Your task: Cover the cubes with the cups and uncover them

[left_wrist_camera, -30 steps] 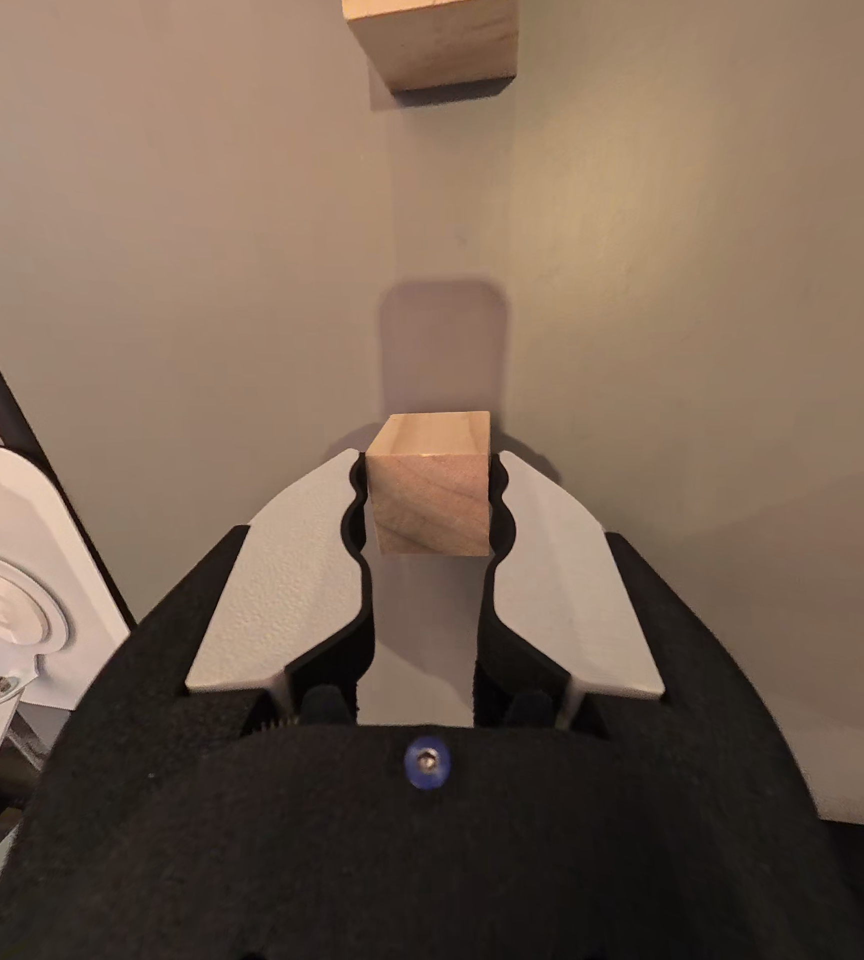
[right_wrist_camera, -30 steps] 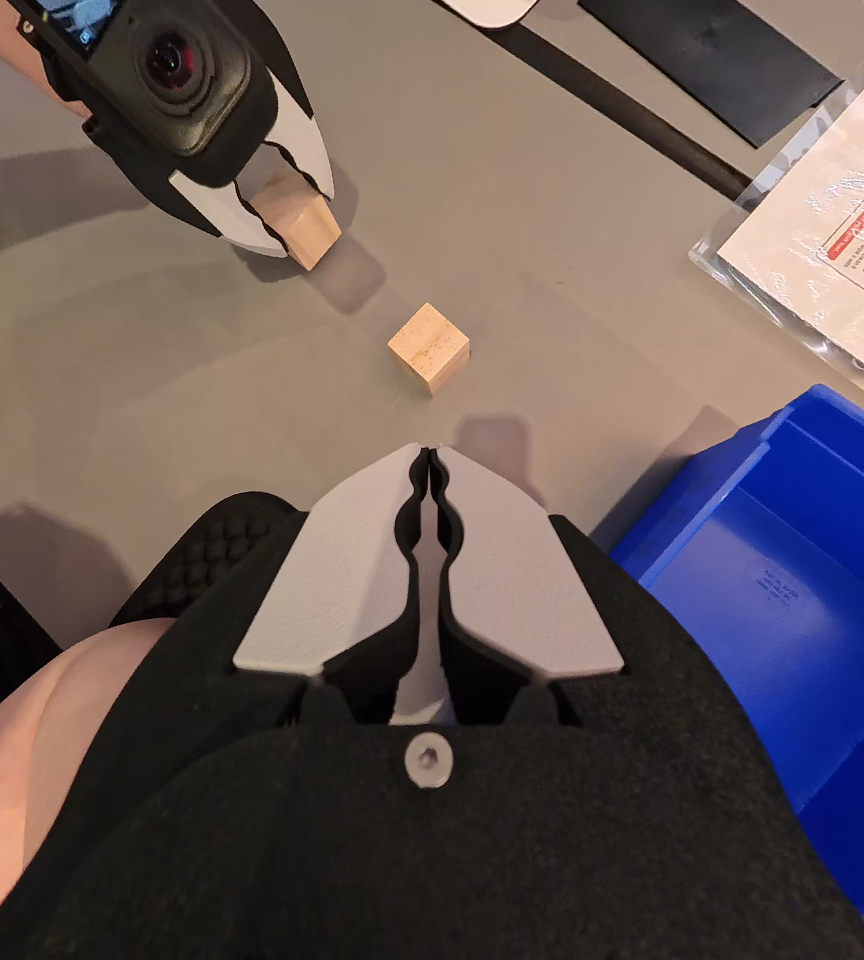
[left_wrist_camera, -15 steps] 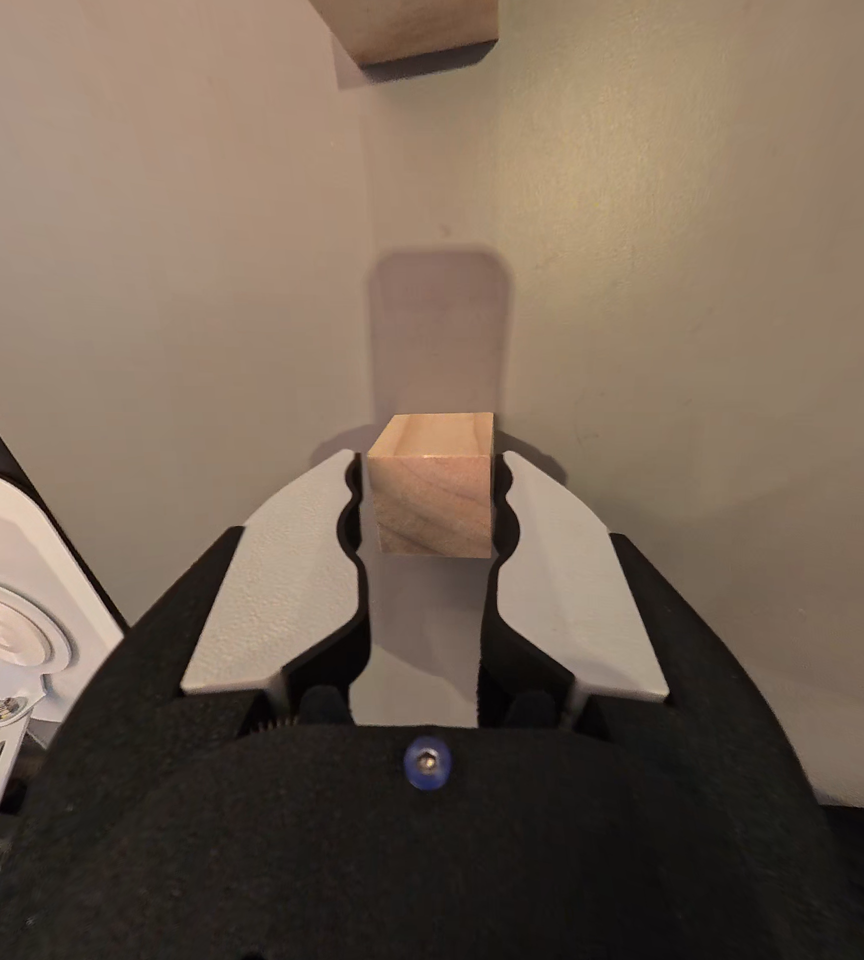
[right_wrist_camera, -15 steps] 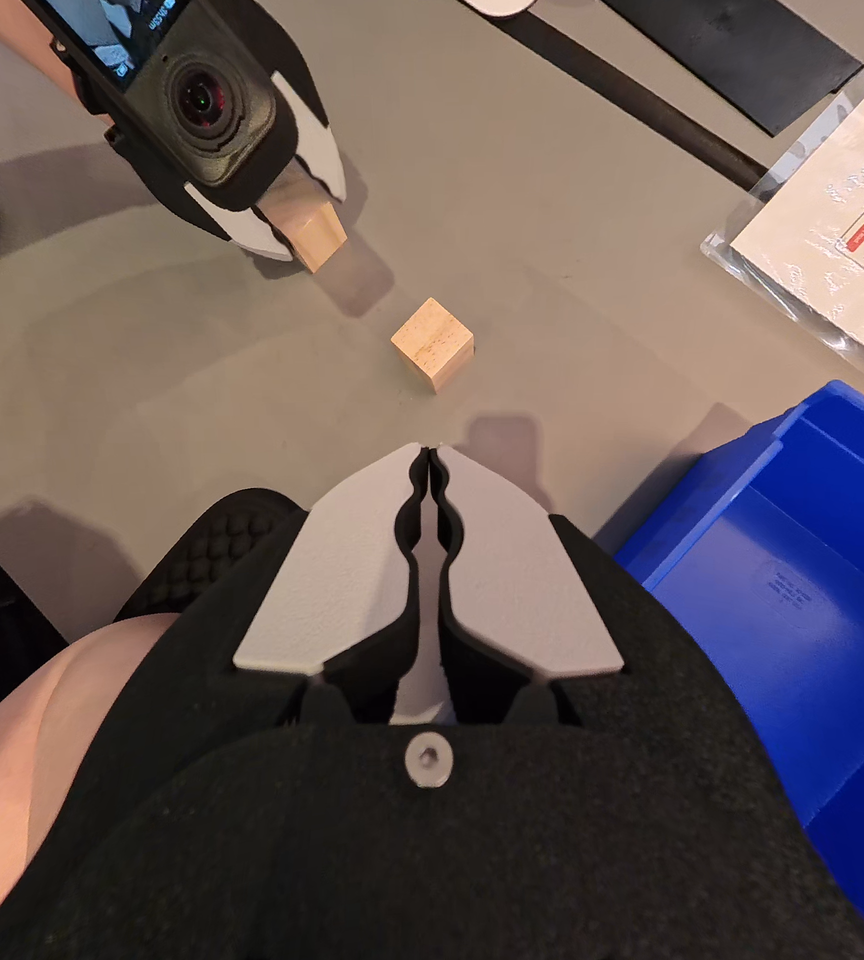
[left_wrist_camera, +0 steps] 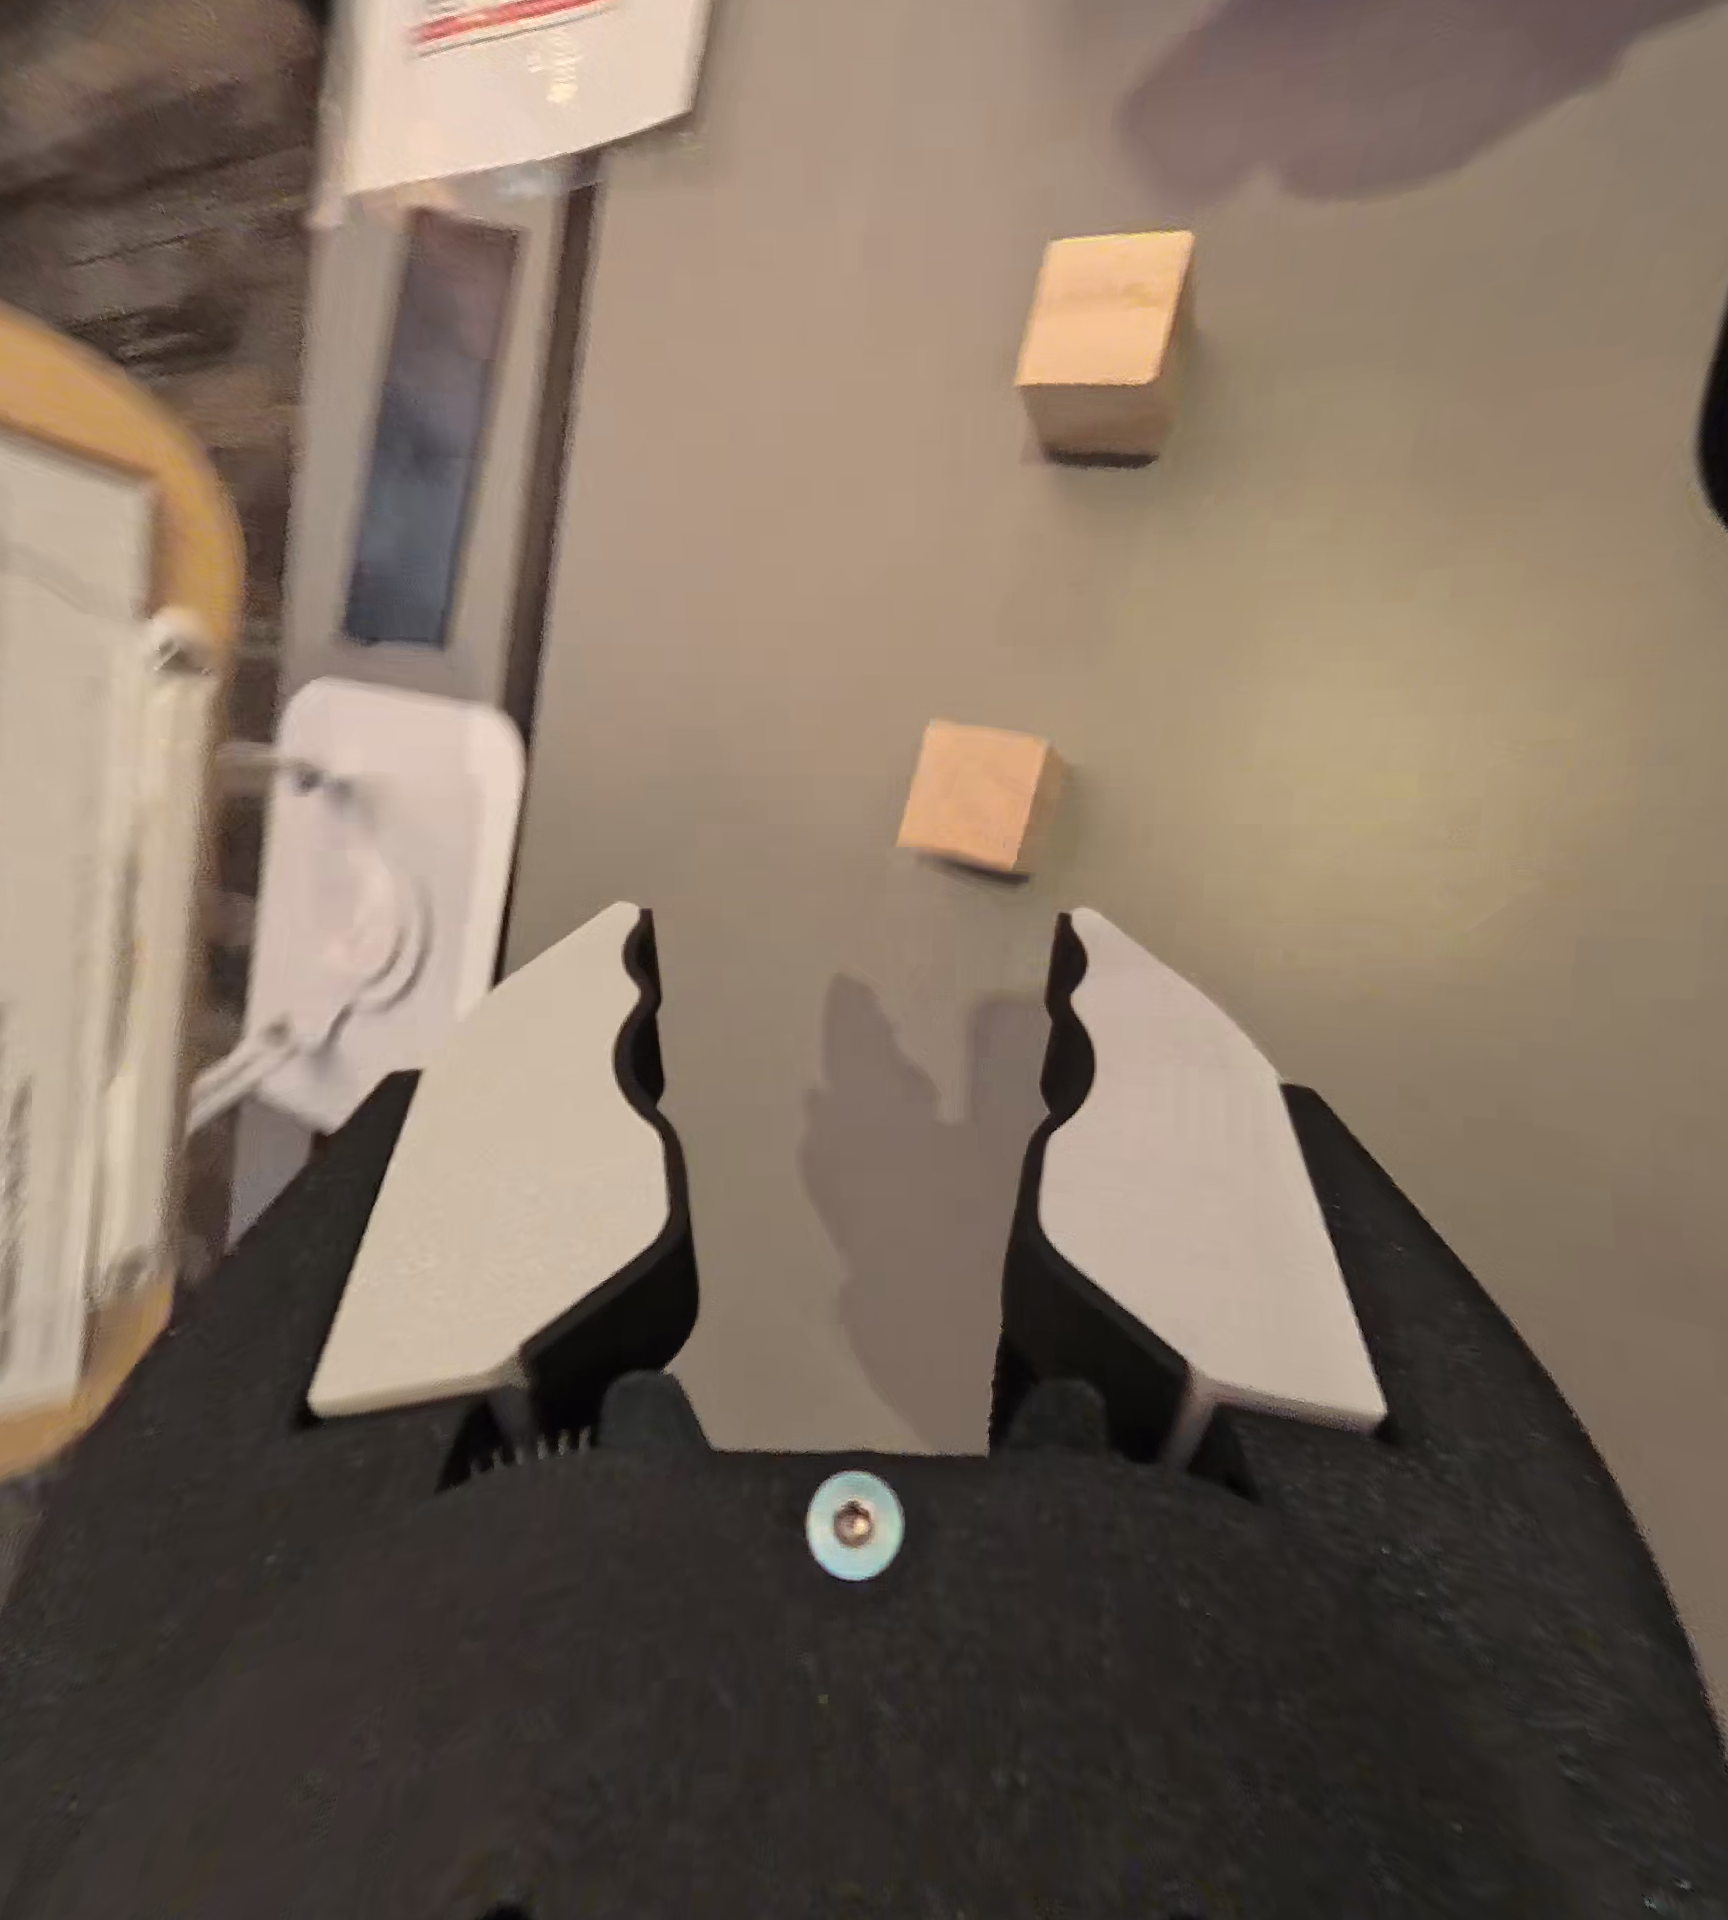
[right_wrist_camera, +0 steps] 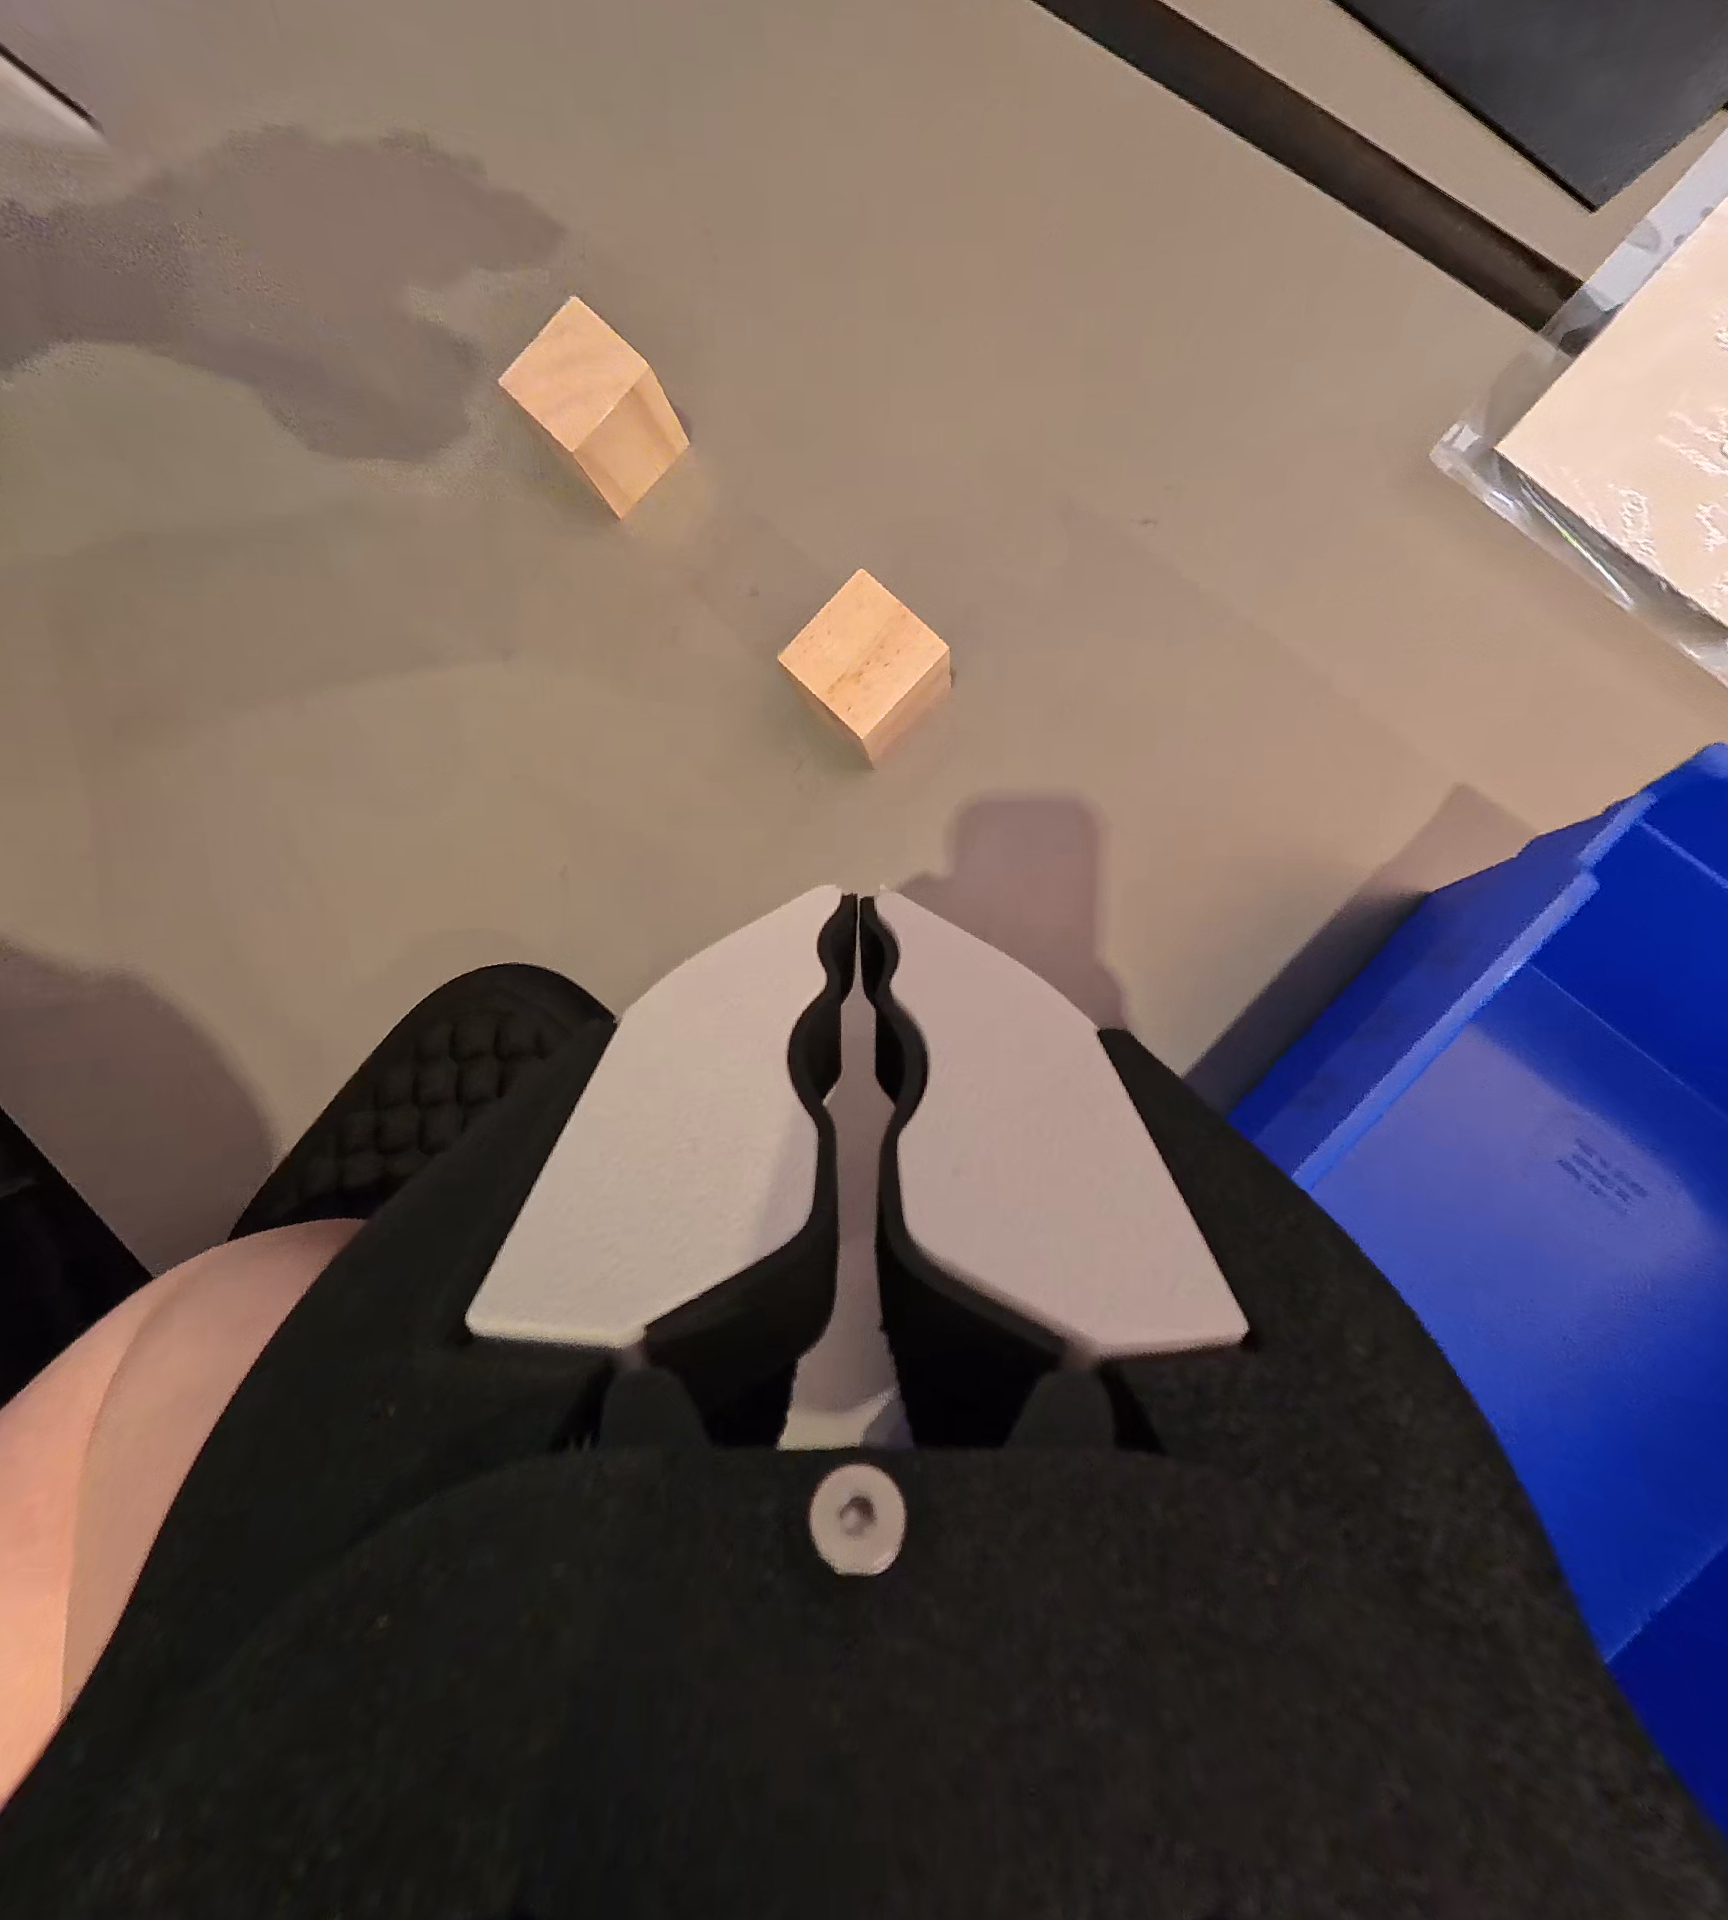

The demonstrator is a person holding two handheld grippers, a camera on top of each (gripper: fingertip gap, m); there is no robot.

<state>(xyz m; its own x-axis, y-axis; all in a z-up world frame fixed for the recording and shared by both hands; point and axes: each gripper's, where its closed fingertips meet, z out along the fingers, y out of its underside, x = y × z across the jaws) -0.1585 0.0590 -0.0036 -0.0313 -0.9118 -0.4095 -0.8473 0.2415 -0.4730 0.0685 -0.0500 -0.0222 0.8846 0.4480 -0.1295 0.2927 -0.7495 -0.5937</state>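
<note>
- The left gripper (left_wrist_camera: 849, 935) hangs above the grey table (left_wrist_camera: 1359, 935) with its jaws spread wide and nothing between them; its view is blurred, as if the tool is swinging.
- The right gripper (right_wrist_camera: 858, 904) has its jaws pressed together at the tips, holding nothing.
- Just ahead of the left tips sits the nearer wooden cube (left_wrist_camera: 979, 798), free on the table; the second cube (left_wrist_camera: 1104, 343) lies farther on, apart from the first.
- From the right wrist view the same pair shows: one cube (right_wrist_camera: 865, 663) close in front of the closed tips, the other (right_wrist_camera: 592, 403) beyond it to the left.
- No cup shows in either view, so both cubes stand uncovered. I judge the step in hand to be setting out the cubes, or going for a cup.
- The next move calls for finding a cup, gripping its wall, and lowering it mouth-down squarely over a cube without nudging it.
- Around: a blue bin (right_wrist_camera: 1566, 1195) right of the closed gripper, a bagged paper sheet (right_wrist_camera: 1691, 416) beyond it, and a white device (left_wrist_camera: 382, 894) by the table's left edge.
- The cubes sit close enough that a cup rim over one may bump the other.
</note>
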